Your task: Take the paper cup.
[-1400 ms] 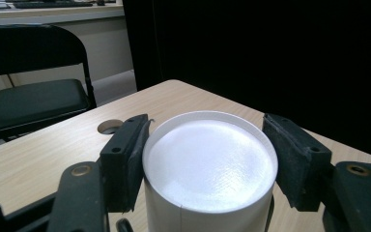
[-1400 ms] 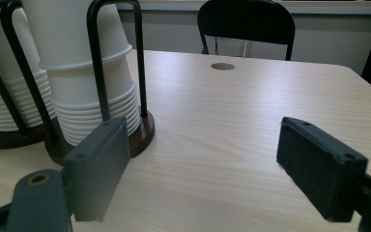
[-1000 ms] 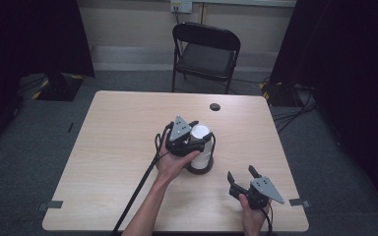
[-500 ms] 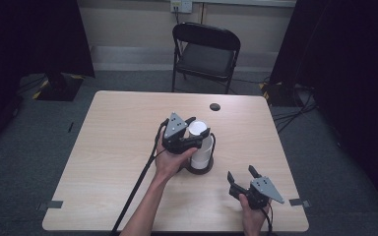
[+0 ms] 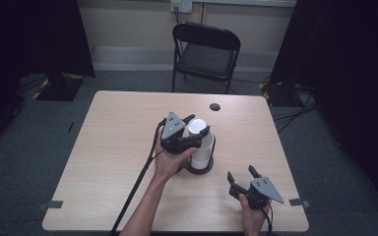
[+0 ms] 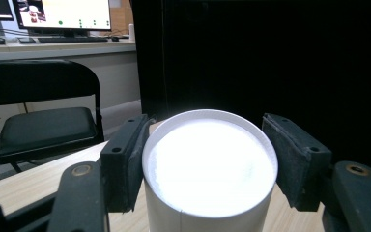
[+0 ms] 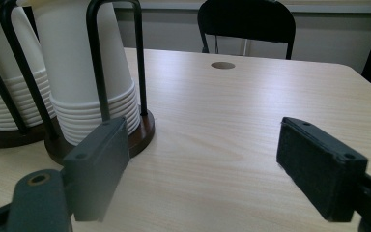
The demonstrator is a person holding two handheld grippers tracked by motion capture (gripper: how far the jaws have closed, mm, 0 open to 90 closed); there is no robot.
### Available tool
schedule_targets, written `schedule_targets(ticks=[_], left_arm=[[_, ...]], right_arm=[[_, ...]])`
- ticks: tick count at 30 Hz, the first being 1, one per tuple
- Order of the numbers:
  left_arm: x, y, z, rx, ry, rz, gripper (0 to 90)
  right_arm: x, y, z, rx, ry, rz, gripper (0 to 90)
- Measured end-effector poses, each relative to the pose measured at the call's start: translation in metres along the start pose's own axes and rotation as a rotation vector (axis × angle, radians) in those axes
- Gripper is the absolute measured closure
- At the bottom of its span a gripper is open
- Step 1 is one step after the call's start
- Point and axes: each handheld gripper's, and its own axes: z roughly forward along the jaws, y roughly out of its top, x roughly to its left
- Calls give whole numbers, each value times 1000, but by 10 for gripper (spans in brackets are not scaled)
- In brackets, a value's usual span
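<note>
A stack of white paper cups [image 5: 200, 141] is seen upside down in a black wire holder [image 7: 118, 72] on a dark round base, near the middle of the surface [image 5: 108, 147], slightly toward its right edge. The left gripper [image 5: 191, 129] is held at the top of the stack, its jaws spread on either side of the uppermost cup [image 6: 209, 166]; the left pad is touching or nearly touching it, the right pad stands apart. The right gripper [image 5: 241, 177] is held near the front right corner, jaws spread wide with nothing between them. A folding chair [image 5: 205, 51] is seen beyond the far edge.
</note>
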Motion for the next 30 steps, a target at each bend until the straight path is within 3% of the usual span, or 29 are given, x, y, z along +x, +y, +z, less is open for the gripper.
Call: schedule_targets(ticks=[16,28,30], left_arm=[[4,9,-18,-60,-2,-33,359],[1,6,-34,-86,-44,-89,359],[-1,6,-36,-86,-44,-83,359]], right_arm=[[0,0,1,11,-5,1,177],[0,0,1,10,-7,-5,177],[0,0,1,9,-7,-6,177]])
